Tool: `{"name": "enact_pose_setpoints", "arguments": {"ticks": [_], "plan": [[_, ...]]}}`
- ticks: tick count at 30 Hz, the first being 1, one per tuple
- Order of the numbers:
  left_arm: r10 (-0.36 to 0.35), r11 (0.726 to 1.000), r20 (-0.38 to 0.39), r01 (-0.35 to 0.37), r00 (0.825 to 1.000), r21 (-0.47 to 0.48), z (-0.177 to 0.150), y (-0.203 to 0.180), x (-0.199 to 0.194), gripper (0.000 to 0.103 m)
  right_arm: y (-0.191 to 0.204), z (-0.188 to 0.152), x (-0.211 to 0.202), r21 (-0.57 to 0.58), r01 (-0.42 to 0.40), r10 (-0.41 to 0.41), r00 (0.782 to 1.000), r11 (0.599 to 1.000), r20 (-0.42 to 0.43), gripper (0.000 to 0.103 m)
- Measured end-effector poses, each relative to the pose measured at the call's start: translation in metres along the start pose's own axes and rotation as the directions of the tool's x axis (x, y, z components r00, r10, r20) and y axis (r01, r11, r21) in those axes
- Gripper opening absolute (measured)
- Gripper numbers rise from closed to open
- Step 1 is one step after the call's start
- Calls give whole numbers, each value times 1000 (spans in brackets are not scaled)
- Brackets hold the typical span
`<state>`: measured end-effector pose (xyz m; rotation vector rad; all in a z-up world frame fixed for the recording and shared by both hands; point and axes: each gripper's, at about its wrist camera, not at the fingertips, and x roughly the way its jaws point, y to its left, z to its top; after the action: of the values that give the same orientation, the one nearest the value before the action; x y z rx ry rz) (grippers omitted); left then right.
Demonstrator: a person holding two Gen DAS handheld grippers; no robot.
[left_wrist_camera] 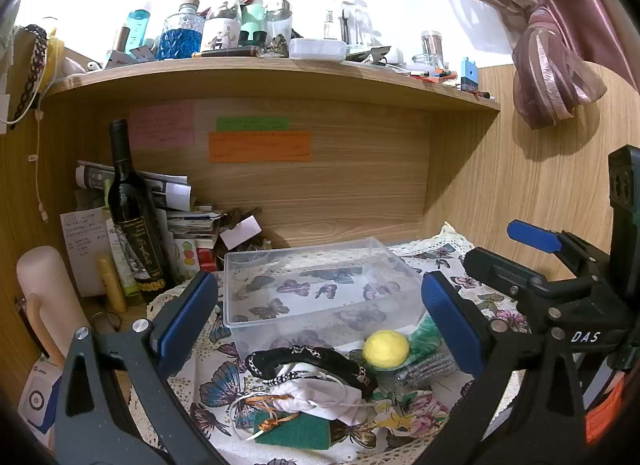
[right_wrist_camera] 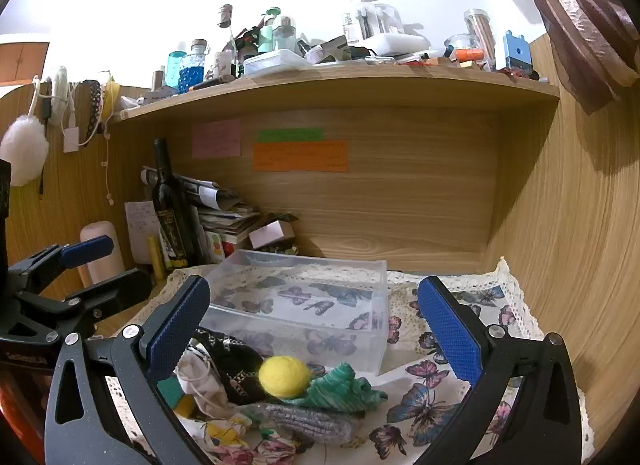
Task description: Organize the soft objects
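One butterfly-print cloth (left_wrist_camera: 224, 381) covers the desk under a cluttered wooden shelf (left_wrist_camera: 280, 77). On the cloth sits a clear plastic box (left_wrist_camera: 320, 285), lidless, with nothing visible inside but the butterfly pattern showing through its floor. Just in front of the box lies a heap of soft things: a black trimmed headband (left_wrist_camera: 312, 357) curving over a white drawstring pouch (left_wrist_camera: 320, 397), a green sponge (left_wrist_camera: 296, 431) at the near edge, a teal knitted piece (right_wrist_camera: 340, 385), a grey knitted roll (right_wrist_camera: 312, 423), and a yellow felt ball (left_wrist_camera: 386, 349) resting against the teal piece, close to the box's front wall. Both claws hover over the heap, touching nothing: the left gripper (left_wrist_camera: 320, 325) is spread wide, and the right gripper (right_wrist_camera: 316, 329) is spread wide too. A dark wine bottle (left_wrist_camera: 132, 213) stands upright left of the box.
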<state>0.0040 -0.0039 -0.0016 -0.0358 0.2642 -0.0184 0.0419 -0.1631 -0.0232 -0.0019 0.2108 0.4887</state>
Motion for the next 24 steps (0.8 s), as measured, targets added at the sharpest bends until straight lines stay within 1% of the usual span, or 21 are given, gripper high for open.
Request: {"name": "enact_pose_setpoints", "arguments": {"ticks": [24], "plan": [[-1, 1000, -5, 1, 1000, -10, 0, 3, -2, 103, 1, 0, -2, 3, -2, 2, 1000, 1000, -1, 103]]}}
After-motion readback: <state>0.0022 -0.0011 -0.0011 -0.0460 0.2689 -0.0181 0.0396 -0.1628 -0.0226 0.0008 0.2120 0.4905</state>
